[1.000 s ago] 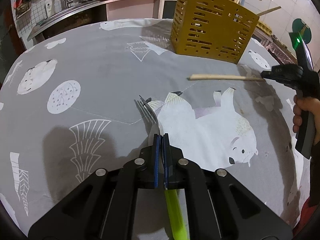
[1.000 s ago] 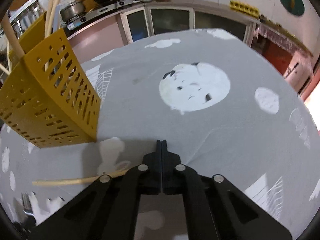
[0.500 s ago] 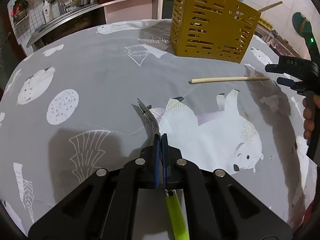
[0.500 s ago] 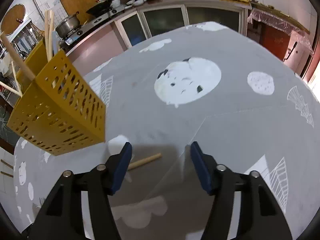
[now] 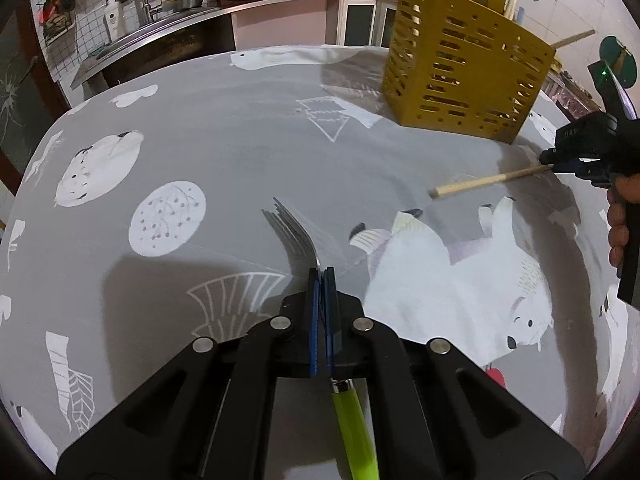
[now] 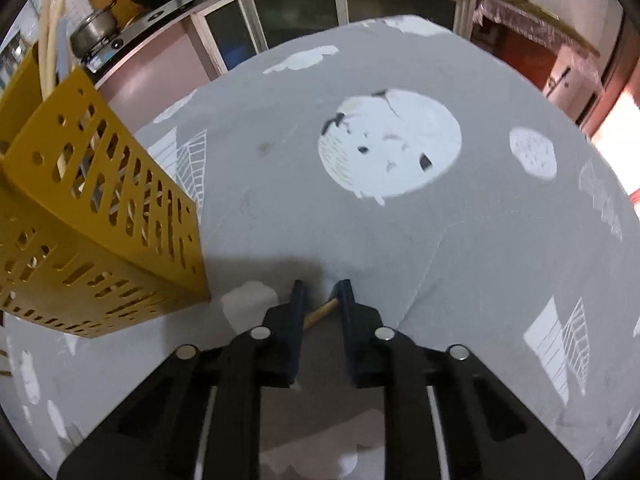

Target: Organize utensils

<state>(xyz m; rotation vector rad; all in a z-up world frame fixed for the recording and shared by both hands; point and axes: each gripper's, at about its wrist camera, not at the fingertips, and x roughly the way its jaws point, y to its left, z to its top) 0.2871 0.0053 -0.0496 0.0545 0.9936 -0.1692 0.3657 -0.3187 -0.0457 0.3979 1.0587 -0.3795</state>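
We hold the left gripper [image 5: 323, 276] low in the centre of its own view, its blue-padded jaws clamped together on a fork [image 5: 296, 236]. The fork's metal tines fan out up and to the left above the grey printed tablecloth [image 5: 240, 128], and its lime-green handle runs back beneath the gripper toward the bottom edge of the frame.

At the right edge of that view sits our right gripper [image 5: 554, 162], with part of our hand [image 5: 622, 216] visible on its grip. A single wooden chopstick [image 5: 488, 180] reaches from it leftward and slightly downward over the cloth, its free end just above the polar bear print.

In the right wrist view the right gripper [image 6: 322, 290] has just been closing. The chopstick's end [image 6: 320, 312] lies between its jaws, which stand a little apart; we cannot tell whether the pads press on the wood yet.

The yellow perforated utensil holder [image 6: 100, 216] stands at the left of this view, close beside the gripper, and at the upper right in the left wrist view [image 5: 460, 68]. Pale sticks, likely more chopsticks, poke from its top.
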